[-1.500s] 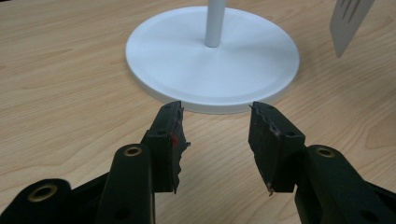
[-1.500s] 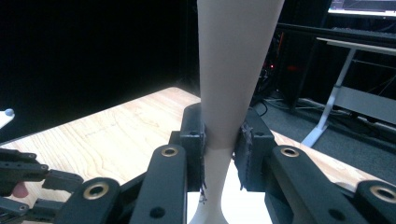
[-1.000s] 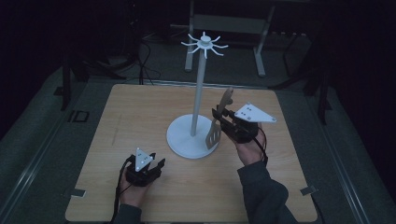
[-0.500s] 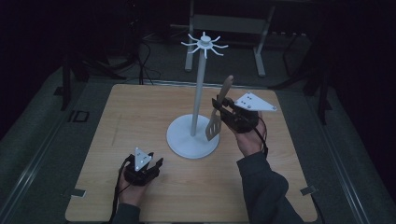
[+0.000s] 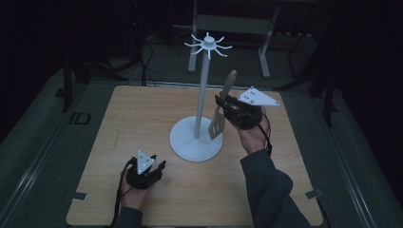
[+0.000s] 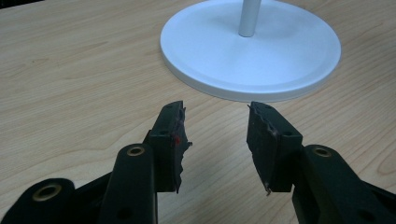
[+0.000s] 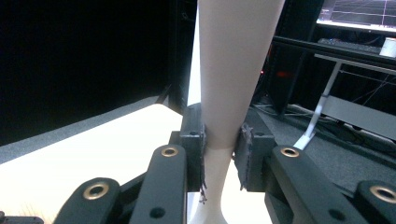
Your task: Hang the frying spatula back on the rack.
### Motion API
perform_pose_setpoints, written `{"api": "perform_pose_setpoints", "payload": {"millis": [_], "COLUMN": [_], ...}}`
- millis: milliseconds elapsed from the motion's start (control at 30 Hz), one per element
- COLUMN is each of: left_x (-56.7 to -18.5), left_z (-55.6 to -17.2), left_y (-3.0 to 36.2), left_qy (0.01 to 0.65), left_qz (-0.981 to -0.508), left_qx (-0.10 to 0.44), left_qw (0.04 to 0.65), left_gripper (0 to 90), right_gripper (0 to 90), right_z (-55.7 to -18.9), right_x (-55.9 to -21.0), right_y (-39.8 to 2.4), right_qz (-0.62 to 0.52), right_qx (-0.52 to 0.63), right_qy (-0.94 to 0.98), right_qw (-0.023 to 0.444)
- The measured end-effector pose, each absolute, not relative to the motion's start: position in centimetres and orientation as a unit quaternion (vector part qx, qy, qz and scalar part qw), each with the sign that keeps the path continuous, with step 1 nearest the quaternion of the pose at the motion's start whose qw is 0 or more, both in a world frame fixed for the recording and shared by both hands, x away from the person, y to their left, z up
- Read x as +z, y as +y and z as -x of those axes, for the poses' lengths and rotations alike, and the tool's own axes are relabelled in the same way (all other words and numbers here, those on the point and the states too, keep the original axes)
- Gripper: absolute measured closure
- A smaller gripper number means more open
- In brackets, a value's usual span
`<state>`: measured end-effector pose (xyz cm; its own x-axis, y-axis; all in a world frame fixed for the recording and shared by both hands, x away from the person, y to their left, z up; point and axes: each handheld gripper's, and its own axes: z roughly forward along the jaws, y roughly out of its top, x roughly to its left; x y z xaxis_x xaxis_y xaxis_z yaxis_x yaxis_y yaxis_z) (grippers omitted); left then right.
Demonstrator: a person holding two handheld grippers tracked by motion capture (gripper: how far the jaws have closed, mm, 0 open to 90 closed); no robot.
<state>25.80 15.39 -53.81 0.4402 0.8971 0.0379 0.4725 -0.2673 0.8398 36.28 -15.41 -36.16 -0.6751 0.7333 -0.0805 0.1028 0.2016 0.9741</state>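
My right fingers (image 7: 194, 149) are clamped on the neck of the wooden spatula (image 5: 222, 110), right where the handle narrows above the blade; pads pressed on both sides in the right gripper view. In the high view the right gripper (image 5: 227, 108) holds it off the tabletop (image 5: 142, 118), handle end up, slotted blade hanging down just beside the stand's pole, above the edge of the round base. The spatula reads as light, stiff, smooth wood; it won't flex, but the tapered handle could slide or swing in the pinch if I tilt it. Grip at the neck seems fine for carrying, and it leaves the handle end free, which I'd guess is headed for one of the hooks at the top of the white rack (image 5: 205, 80).

My left fingers (image 6: 170, 135) have just been closing a bit and stand half apart with nothing between them. The left gripper (image 5: 151, 172) sits low over the near tabletop, pointing at the rack's base (image 6: 275, 51), near but not touching.

Rack looks top-tall on a wide base, probably stable, but a bump on the pole could rock it.
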Motion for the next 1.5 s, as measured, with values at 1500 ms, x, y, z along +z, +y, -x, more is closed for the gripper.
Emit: {"api": "perform_pose_setpoints", "payload": {"millis": [1500], "left_x": [-53.8], "left_z": [-25.9], "left_y": [15.4], "left_qy": [0.455], "left_qz": [-0.752], "left_qx": [0.269], "left_qw": [0.394], "left_gripper": [56.6], "right_gripper": [74.9], "right_z": [-38.9], "right_x": [-33.1], "right_y": [-13.9], "right_qz": [-0.297], "right_qx": [0.551], "right_qy": [0.733], "right_qw": [0.266]}}
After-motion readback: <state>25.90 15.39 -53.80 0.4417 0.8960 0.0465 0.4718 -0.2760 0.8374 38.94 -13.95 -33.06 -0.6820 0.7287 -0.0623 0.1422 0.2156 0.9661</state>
